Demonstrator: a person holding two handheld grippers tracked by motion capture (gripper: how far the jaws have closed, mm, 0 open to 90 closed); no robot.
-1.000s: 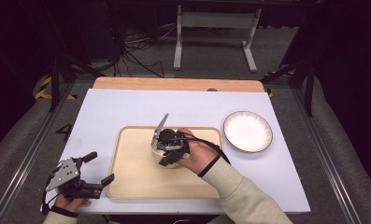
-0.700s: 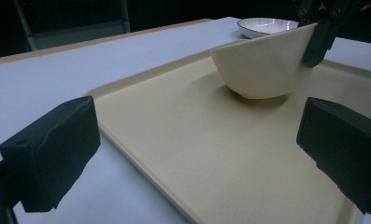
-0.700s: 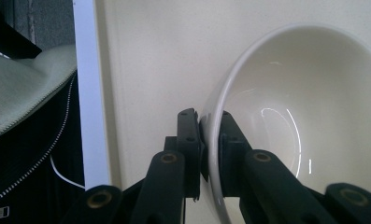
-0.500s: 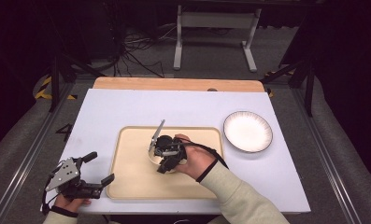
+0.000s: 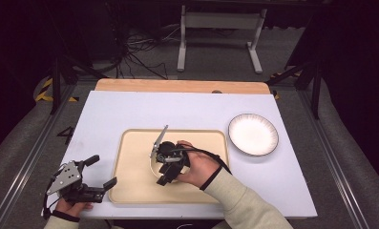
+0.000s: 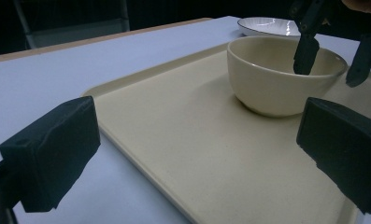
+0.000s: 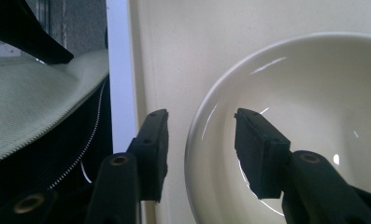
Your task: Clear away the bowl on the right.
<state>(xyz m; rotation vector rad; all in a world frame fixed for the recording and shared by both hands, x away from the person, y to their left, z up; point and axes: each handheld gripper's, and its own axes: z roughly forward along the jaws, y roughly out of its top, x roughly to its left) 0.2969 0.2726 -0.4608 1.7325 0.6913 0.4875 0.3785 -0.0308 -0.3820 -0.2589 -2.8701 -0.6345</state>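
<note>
**Bowl on the tray, rim between loosened jaws**

Bowl point(image 6: 281, 74), cream-coloured, stands on the beige tray point(image 5: 130, 186) near its middle. The right gripper point(image 7: 199, 140) straddles the bowl's rim, one jaw inside and one outside; its jaws have just been opening and stand clear of the rim. The left gripper point(image 5: 97, 171) rests spread beside the tray's left edge. A white plate point(image 5: 253, 134) sits well apart to the right.

A table with a pale lavender-white top point(image 5: 125, 114) and a wooden strip along its far edge carries a cream tray point(image 5: 134, 183) near the front edge. A white plate with a dark rim point(image 5: 253, 134) sits just right of the tray, apart from it.
</note>
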